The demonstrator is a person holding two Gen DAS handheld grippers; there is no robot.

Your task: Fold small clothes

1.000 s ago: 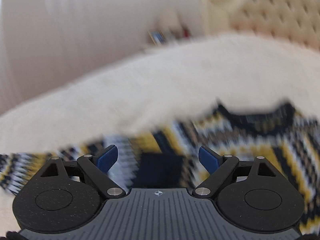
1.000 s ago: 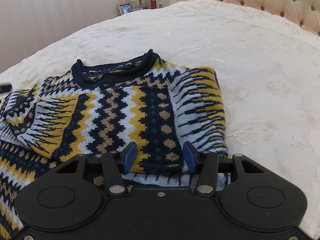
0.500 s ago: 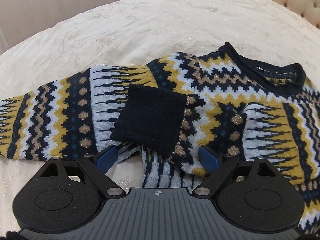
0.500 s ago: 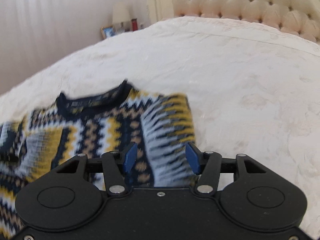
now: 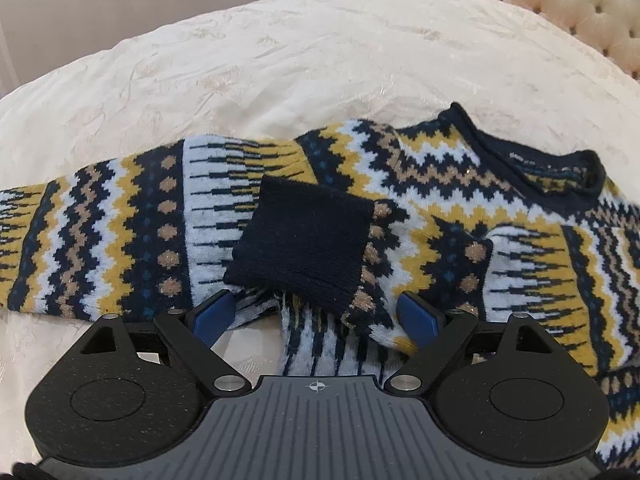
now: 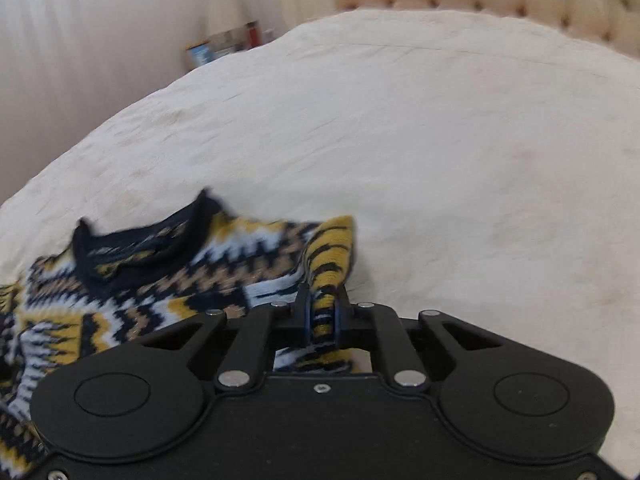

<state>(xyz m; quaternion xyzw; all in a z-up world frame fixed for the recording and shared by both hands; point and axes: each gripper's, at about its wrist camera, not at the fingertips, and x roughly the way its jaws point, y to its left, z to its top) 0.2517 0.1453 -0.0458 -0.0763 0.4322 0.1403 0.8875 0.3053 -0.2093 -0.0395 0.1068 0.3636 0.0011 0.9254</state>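
My right gripper (image 6: pixel 322 320) pinches the zigzag-knit navy, yellow and white sweater (image 5: pixel 420 216) on the cream bed (image 5: pixel 280 60); my left gripper (image 5: pixel 318 314) gapes above its navy cuff (image 5: pixel 304 240) — a one-sided pull could drag that folded sleeve loose.

My left gripper (image 5: pixel 318 316) has blue finger pads (image 5: pixel 212 316), black linkages, silver pivot screws and a ribbed grey body; my right gripper (image 6: pixel 322 318) is black.
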